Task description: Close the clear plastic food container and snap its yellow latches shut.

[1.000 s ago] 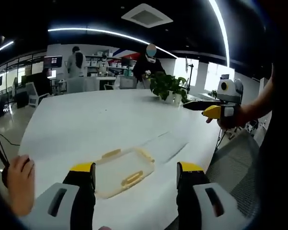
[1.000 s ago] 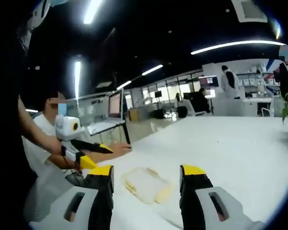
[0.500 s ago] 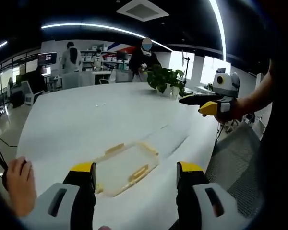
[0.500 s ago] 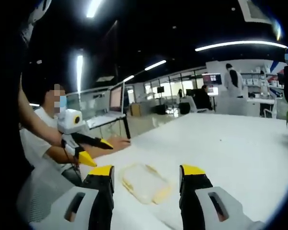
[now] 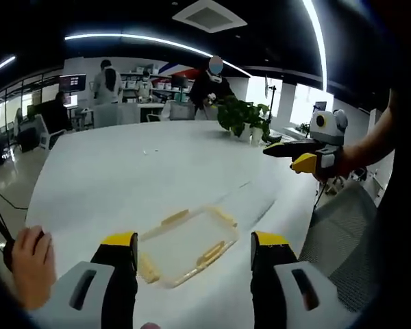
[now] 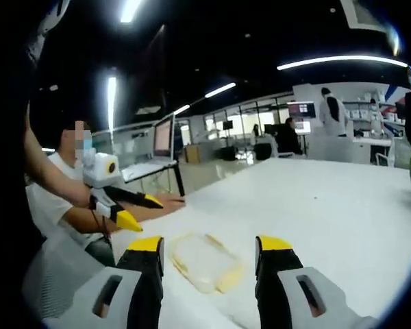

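In the left gripper view, the left gripper (image 5: 194, 248) is held with its jaws spread wide and nothing is gripped between them. Compared with half a second ago, the container (image 5: 187, 244) is seen a little lower and more to the right in this view, closer between the jaws; the whole picture has shifted, so the camera was moved.

The container lies flat on the white table (image 5: 123, 171), its long axis running from about 8 o'clock to 2 o'clock. Yellow latches (image 5: 210, 254) are seen on its edges. Nothing can be seen inside it.

In the right gripper view, the right gripper (image 6: 209, 251) is also spread and empty, with the container just beyond its jaw tips. Farther, at 3 o'clock in the left gripper view, the right gripper appears above the table edge. A plant (image 5: 244, 116) stands at the far side.
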{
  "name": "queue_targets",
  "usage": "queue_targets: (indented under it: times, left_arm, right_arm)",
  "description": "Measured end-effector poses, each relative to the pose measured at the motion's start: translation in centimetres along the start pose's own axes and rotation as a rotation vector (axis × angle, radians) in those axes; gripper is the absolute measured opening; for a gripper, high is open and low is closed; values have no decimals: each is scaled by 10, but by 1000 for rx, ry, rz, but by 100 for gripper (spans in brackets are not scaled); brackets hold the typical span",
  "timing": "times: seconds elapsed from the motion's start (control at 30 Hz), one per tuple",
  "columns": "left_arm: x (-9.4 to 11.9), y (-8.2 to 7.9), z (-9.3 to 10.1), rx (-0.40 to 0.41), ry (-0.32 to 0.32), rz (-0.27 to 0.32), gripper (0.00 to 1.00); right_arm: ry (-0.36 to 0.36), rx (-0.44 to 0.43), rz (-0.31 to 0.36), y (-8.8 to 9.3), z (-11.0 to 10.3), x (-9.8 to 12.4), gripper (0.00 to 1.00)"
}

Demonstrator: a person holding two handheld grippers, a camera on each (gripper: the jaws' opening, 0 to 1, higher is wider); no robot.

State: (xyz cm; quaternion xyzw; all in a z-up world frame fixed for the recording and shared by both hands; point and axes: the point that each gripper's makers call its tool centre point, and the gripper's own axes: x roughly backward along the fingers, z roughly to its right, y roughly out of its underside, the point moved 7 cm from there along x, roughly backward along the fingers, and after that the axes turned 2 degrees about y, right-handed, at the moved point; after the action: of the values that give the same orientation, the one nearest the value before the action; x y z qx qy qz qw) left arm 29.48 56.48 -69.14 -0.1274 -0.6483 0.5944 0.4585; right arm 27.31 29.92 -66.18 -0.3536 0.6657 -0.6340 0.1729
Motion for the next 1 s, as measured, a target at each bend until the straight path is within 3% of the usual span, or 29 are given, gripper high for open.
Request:
queue_targets:
  times: [0.43, 0.63, 1.0]
  left_arm:
    - [-1, 5, -19, -44, 20, -45, 66]
    - [-2, 4, -27, -44, 33, -49, 66]
    - [-7, 9, -36, -99, 49, -98, 66]
  right_arm:
    - [0, 10, -46, 4, 5, -12, 52]
    - [-38, -14, -77, 7, 5, -18, 52]
    - [-55, 49, -150, 15, 8, -27, 52]
